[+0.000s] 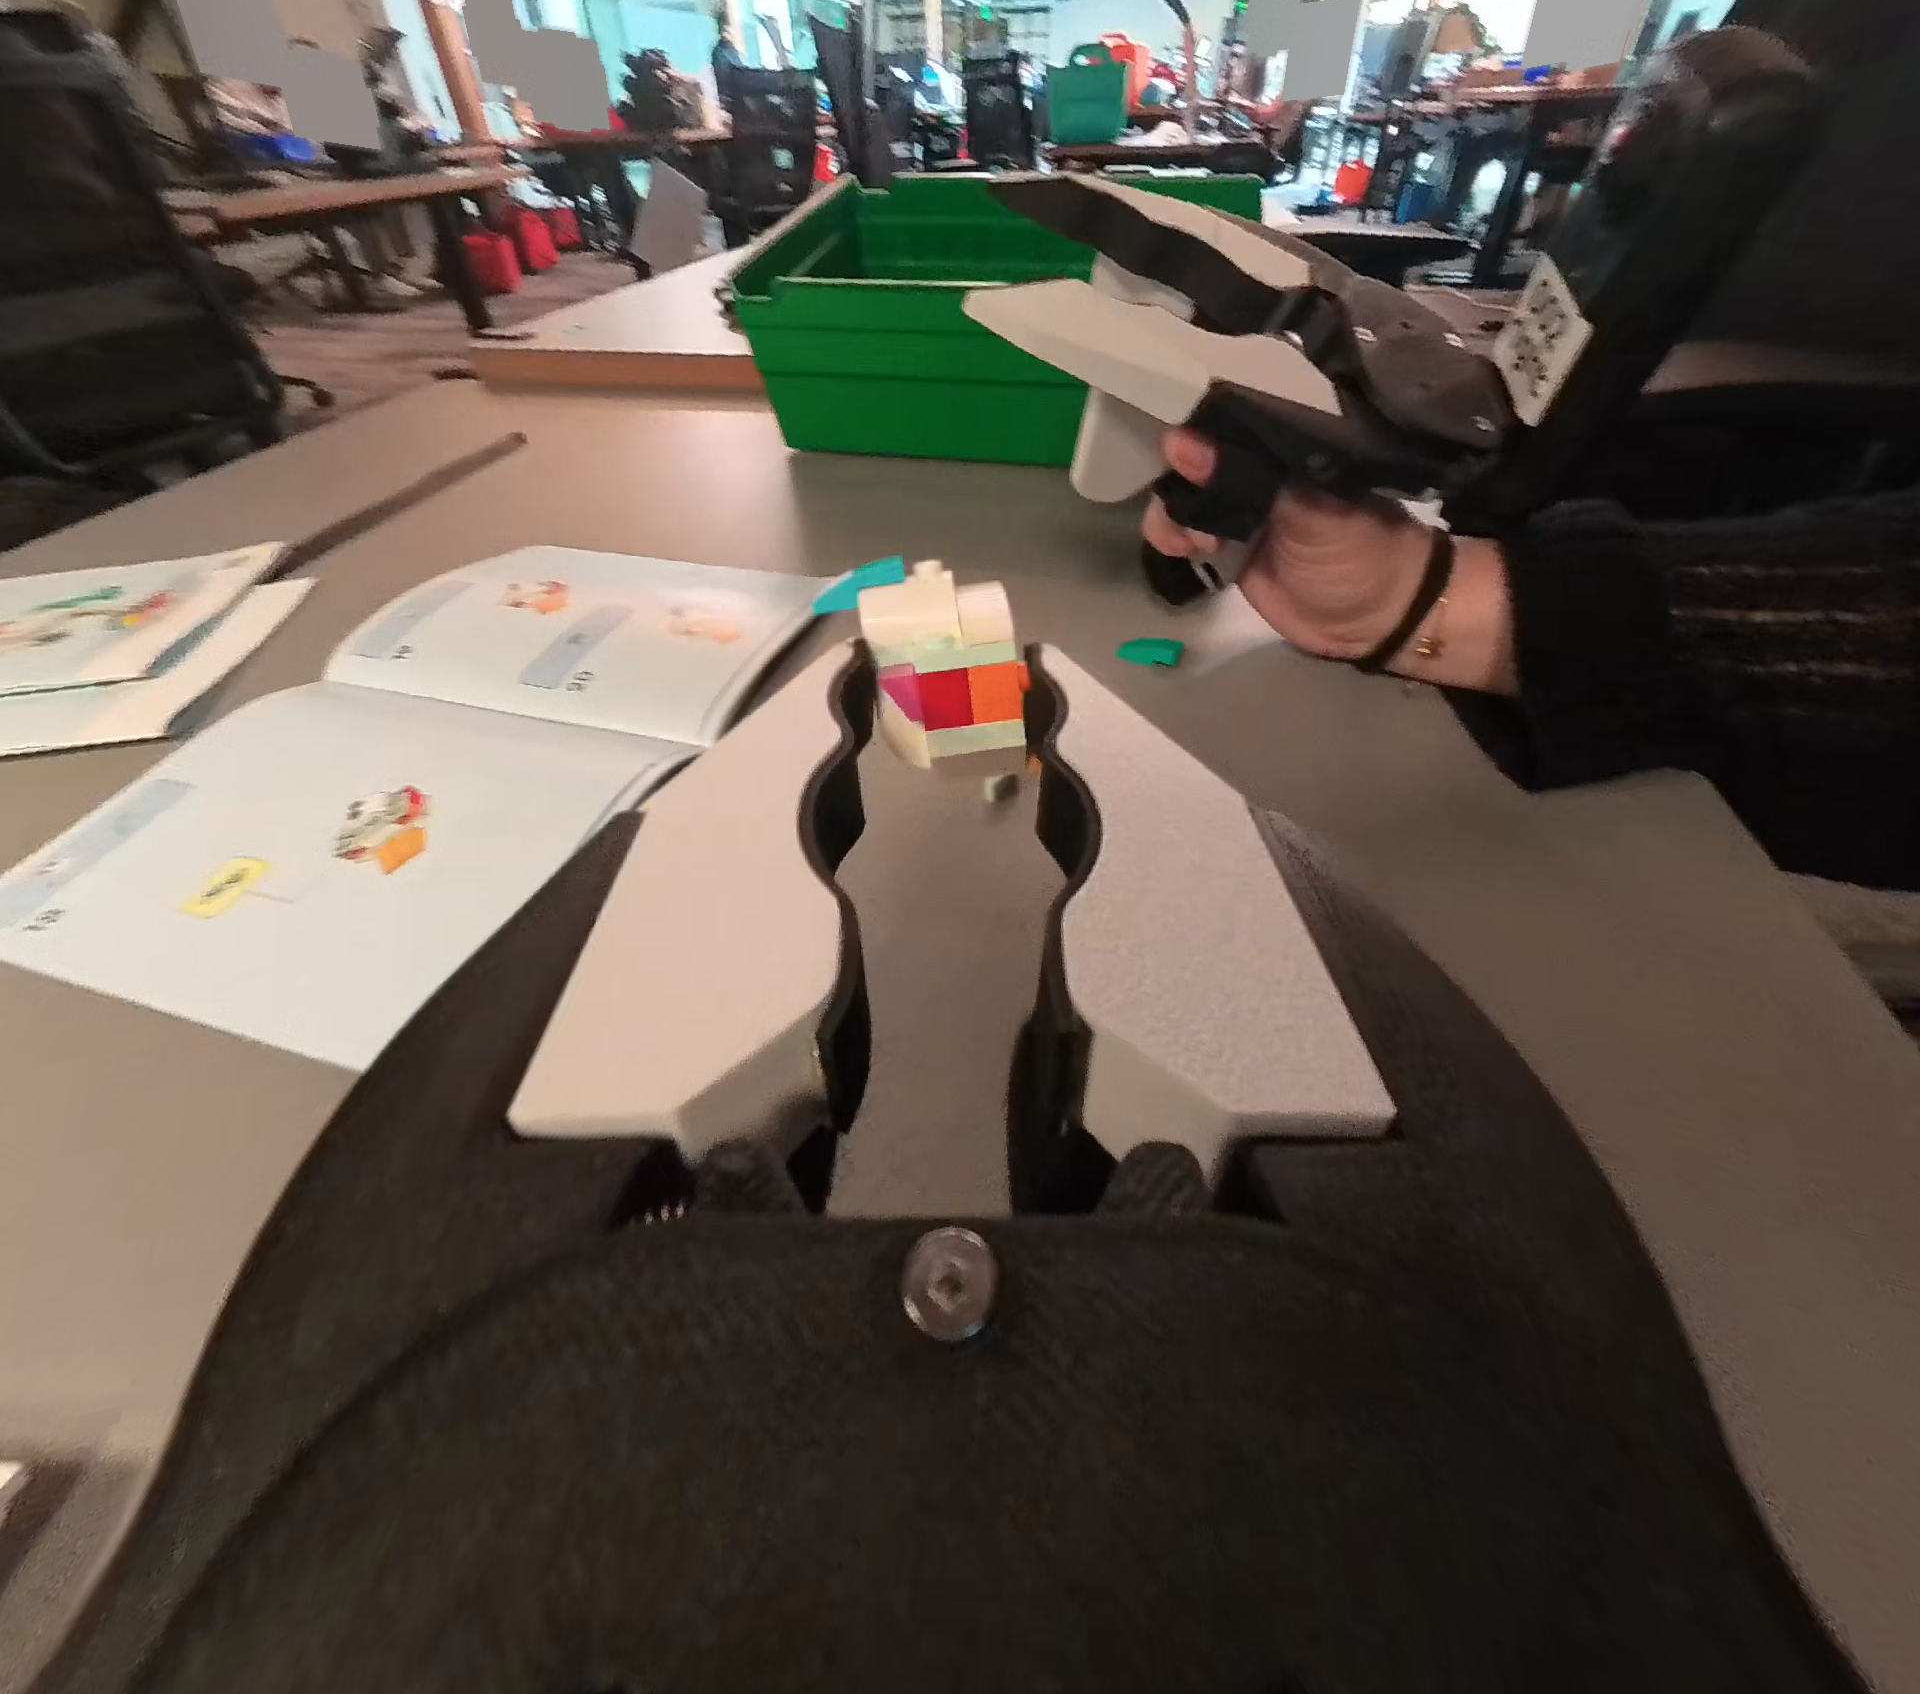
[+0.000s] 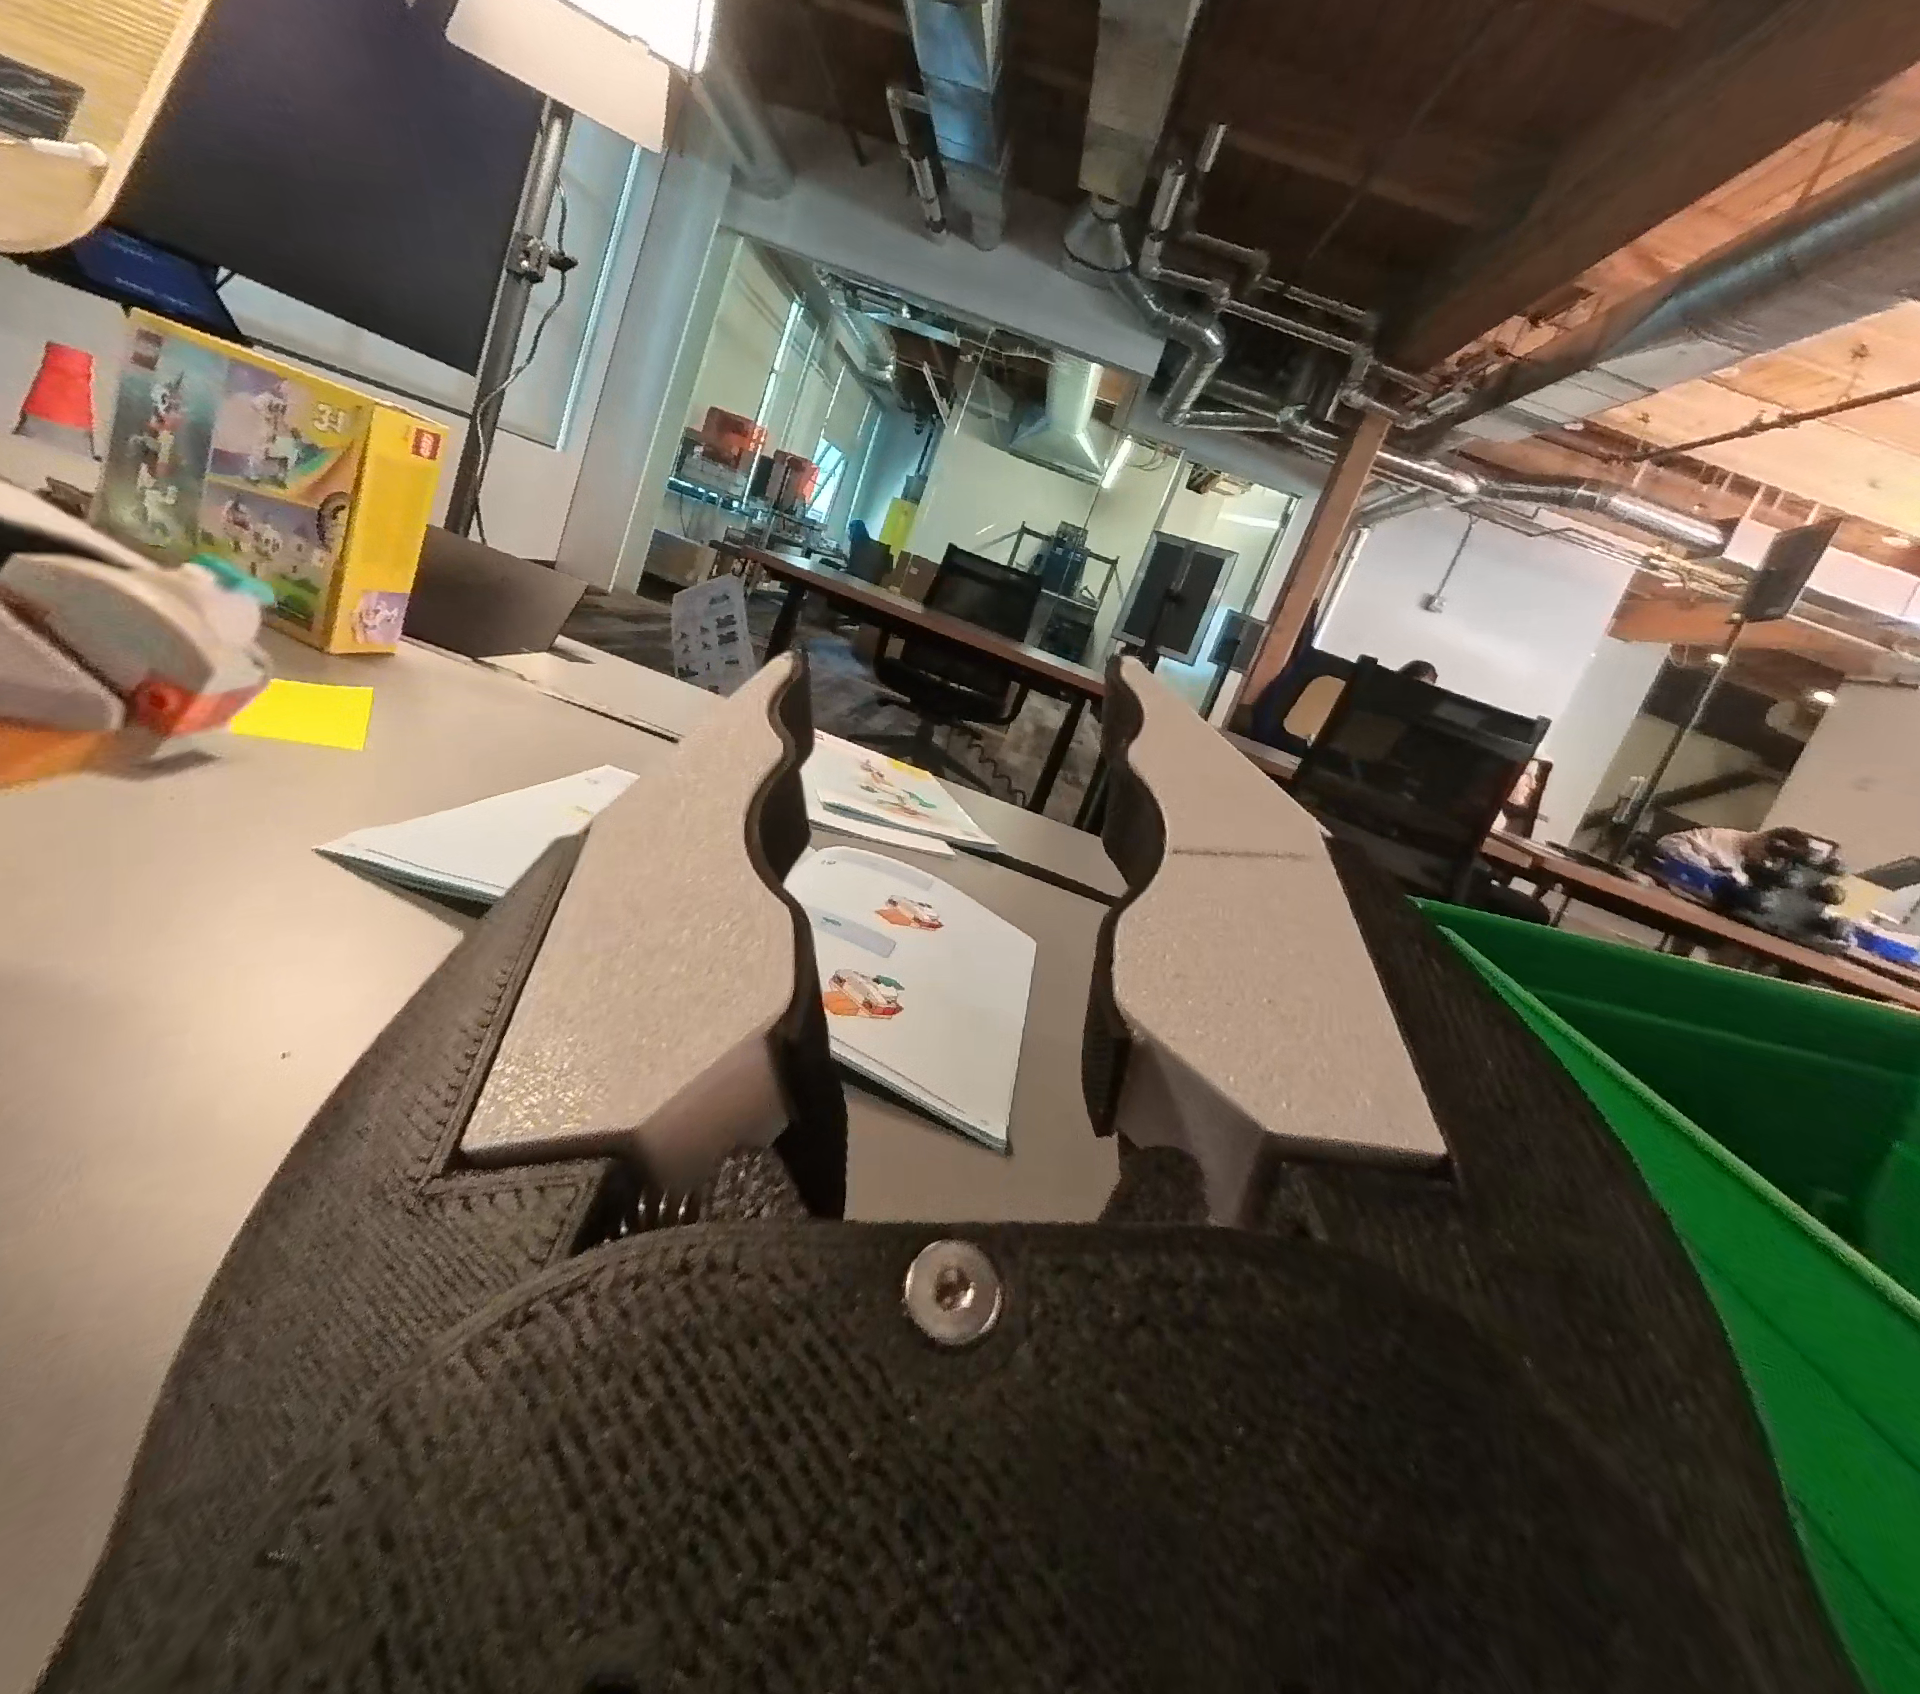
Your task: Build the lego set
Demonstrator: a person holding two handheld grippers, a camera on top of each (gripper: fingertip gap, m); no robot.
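My left gripper [image 1: 948, 694] is shut on a small lego build [image 1: 951, 678] of white, pale green, magenta, red and orange bricks, held above the grey table [image 1: 644, 491]. A teal curved piece [image 1: 860, 582] shows just behind the build, and a green curved piece [image 1: 1150, 653] lies on the table to its right. My right gripper [image 2: 954, 688] is open and empty, raised and tilted upward; in the left wrist view it [image 1: 1003, 247] hovers in front of the green bin. The left gripper with the build shows at the left edge of the right wrist view [image 2: 156, 668].
An open instruction booklet [image 1: 436, 771] and a second booklet [image 1: 114, 626] lie on the left of the table. A green bin [image 1: 904, 335] stands at the back. A yellow lego box [image 2: 281, 501] and a yellow note [image 2: 303, 714] sit farther off. A person's hand [image 1: 1340, 574] holds the right gripper.
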